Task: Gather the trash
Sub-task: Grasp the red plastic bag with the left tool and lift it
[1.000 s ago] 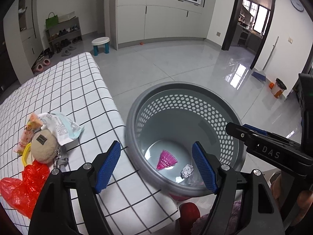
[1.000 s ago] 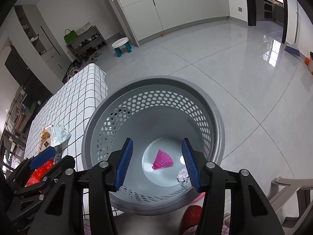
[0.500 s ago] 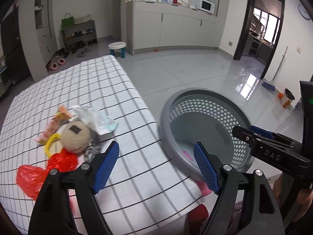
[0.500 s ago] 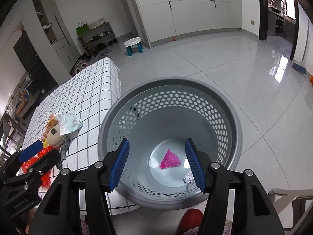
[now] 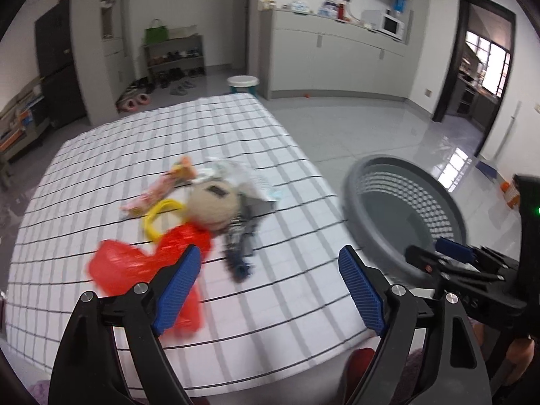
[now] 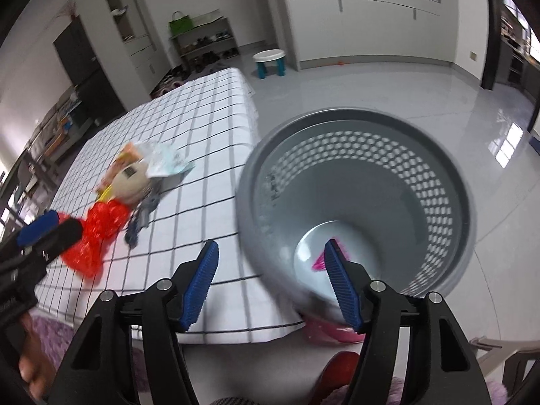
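Observation:
A pile of items lies on the checked tablecloth (image 5: 101, 155): a red plastic bag (image 5: 148, 263), a round beige pouch (image 5: 212, 206), a yellow ring (image 5: 162, 216), a pale wrapper (image 5: 249, 179) and a snack packet (image 5: 162, 189). The grey perforated basket (image 5: 405, 209) stands beside the table on the right; a pink shuttlecock (image 6: 320, 263) lies in it. My left gripper (image 5: 270, 287) is open and empty above the table's near edge. My right gripper (image 6: 273, 280) is open and empty over the basket's left rim (image 6: 249, 182).
Dark keys or cloth (image 5: 239, 246) lie beside the pouch. White cabinets (image 5: 337, 57) with a microwave stand at the back. A small stool (image 6: 270, 60) and a shoe rack (image 5: 175, 60) stand behind the table. A doorway (image 5: 486, 77) opens at right.
Both grippers have swung left, away from above the basket toward the table. The pile of items now sits nearer the middle of both views. Both stay open.

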Demonstrator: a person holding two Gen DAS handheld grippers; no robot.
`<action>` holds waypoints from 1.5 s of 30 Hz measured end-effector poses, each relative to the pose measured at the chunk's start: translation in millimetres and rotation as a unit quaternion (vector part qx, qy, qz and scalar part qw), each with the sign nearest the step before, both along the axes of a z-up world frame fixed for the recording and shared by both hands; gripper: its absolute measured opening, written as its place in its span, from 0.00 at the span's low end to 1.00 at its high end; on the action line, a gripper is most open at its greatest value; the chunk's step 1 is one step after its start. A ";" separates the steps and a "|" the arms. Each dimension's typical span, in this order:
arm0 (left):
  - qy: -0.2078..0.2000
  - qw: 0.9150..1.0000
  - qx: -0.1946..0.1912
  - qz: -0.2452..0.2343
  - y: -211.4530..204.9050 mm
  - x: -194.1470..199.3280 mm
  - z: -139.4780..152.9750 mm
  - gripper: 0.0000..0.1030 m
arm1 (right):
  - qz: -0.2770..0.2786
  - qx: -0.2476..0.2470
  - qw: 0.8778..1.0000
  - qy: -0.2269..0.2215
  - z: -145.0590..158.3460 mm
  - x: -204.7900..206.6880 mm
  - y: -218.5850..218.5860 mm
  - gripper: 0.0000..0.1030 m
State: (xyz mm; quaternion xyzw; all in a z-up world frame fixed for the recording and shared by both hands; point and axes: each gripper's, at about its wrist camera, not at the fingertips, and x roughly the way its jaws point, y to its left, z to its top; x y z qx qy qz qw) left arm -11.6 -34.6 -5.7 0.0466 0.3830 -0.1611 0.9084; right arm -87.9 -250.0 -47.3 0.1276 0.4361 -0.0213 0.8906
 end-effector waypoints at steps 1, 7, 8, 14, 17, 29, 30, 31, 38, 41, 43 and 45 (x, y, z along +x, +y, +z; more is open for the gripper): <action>-0.001 1.000 0.000 0.012 9.1 1.1 0.2 0.81 | 0.004 0.001 1.000 0.002 -1.9 0.6 3.3 0.62; -0.009 0.997 0.015 0.081 55.2 18.2 -5.9 0.85 | 0.031 -0.009 0.999 0.014 -11.6 3.5 24.1 0.62; -0.004 0.996 0.016 0.086 59.7 22.1 -9.3 0.85 | 0.033 -0.010 0.999 0.015 -12.4 4.0 25.6 0.62; 0.036 0.996 0.010 0.084 72.0 38.2 -43.3 0.85 | 0.032 -0.012 0.999 0.026 -18.9 7.4 27.2 0.62; 0.045 0.995 0.011 0.086 73.4 40.3 -55.1 0.85 | 0.033 -0.020 0.999 0.026 -19.6 8.4 28.6 0.62; 0.067 0.993 0.003 0.100 90.7 51.3 -79.6 0.37 | 0.039 -0.024 0.999 0.009 -16.5 11.4 51.0 0.62; 0.064 0.993 0.001 0.095 91.2 49.5 -76.4 0.26 | 0.041 -0.023 0.999 0.008 -15.8 12.8 55.7 0.62; 0.058 0.994 -0.001 0.093 91.5 47.1 -72.4 0.21 | 0.044 -0.020 0.999 0.006 -15.1 14.8 60.8 0.62; -0.003 0.994 -0.012 0.108 107.3 26.2 -34.2 0.18 | 0.071 -0.027 0.997 0.014 -16.3 37.5 104.7 0.62; -0.023 0.991 -0.005 0.135 120.5 24.7 -26.6 0.18 | 0.080 -0.038 0.996 0.020 -20.0 50.9 125.7 0.62; -0.022 0.988 -0.009 0.151 131.3 27.8 -25.6 0.18 | 0.086 -0.041 0.995 0.023 -23.3 57.3 136.4 0.62; -0.014 0.987 -0.015 0.160 141.0 30.8 -27.9 0.18 | 0.092 -0.049 0.994 0.027 -27.0 65.9 149.1 0.62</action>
